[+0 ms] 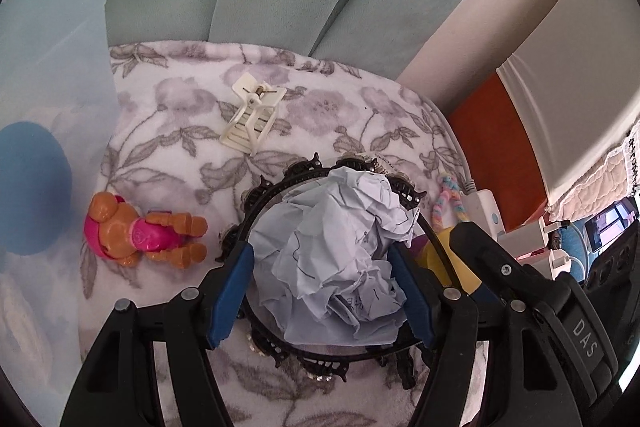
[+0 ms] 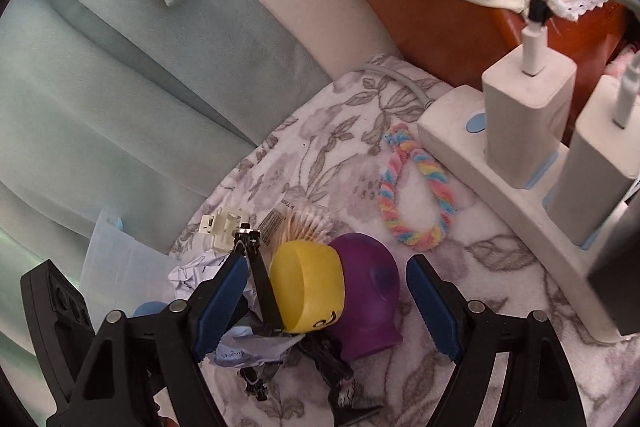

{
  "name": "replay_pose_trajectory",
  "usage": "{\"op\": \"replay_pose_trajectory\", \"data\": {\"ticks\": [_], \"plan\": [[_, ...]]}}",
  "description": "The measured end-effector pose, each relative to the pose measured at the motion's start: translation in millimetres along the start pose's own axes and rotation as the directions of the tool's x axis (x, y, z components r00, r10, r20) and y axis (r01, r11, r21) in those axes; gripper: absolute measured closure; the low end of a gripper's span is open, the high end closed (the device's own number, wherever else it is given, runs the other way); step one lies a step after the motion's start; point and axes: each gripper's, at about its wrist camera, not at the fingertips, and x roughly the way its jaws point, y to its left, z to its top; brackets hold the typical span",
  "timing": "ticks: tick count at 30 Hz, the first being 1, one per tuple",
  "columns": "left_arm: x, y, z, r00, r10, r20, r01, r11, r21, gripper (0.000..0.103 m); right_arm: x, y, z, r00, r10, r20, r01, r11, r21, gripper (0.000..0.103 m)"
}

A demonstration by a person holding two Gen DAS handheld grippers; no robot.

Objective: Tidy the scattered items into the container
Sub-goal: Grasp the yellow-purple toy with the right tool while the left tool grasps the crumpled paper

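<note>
Straddling the crumpled paper ball (image 1: pixel 340 259) inside the black headband (image 1: pixel 276 183), the left claw (image 1: pixel 320 291) stands apart, poised to pinch; the right claw (image 2: pixel 328 303), also apart, brackets the yellow-and-purple toy (image 2: pixel 340 287) on the floral blanket (image 2: pixel 500 267); the translucent container (image 1: pixel 52 67) waits leftward.

A crumpled paper ball (image 1: pixel 336 263) sat between the left gripper's (image 1: pixel 320 291) fingers and hid the middle of the black headband (image 1: pixel 304 167) beneath it. A blurred blue round shape (image 1: pixel 32 187) showed dimly through a translucent container wall (image 1: pixel 60 67) left of that gripper. Right of the right gripper (image 2: pixel 328 303), the power strip (image 2: pixel 460 143) ran past the picture's edge.
</note>
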Motion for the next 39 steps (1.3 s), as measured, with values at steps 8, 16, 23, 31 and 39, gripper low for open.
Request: {"op": "replay_pose_trajectory", "data": {"ticks": [8, 16, 23, 31, 39], "plan": [[3, 2, 4, 1.0, -0.014, 0.017, 0.014, 1.0, 0.001, 0.033, -2, -1, 0, 1.0, -0.003, 0.029, 0.003, 1.0, 0.016, 0.024], [1, 1, 5, 0.999, -0.029, 0.03, 0.029, 1.0, 0.005, 0.039, 3, -6, -1, 1.0, -0.021, 0.004, 0.021, 0.999, 0.025, 0.027], [4, 6, 6, 0.999, -0.045, 0.028, 0.046, 0.999, -0.017, 0.039, 17, -13, -5, 0.998, 0.05, -0.04, -0.046, 0.994, 0.094, 0.026], [3, 7, 7, 0.998, -0.052, 0.034, 0.053, 0.998, -0.018, 0.045, 18, -8, -8, 0.998, 0.049, -0.027, -0.046, 0.993, 0.108, 0.031], [-5, -4, 4, 0.998, -0.043, 0.036, 0.043, 0.999, 0.012, 0.057, 5, -5, -7, 1.0, 0.018, 0.004, -0.018, 0.994, 0.104, 0.031]]}}
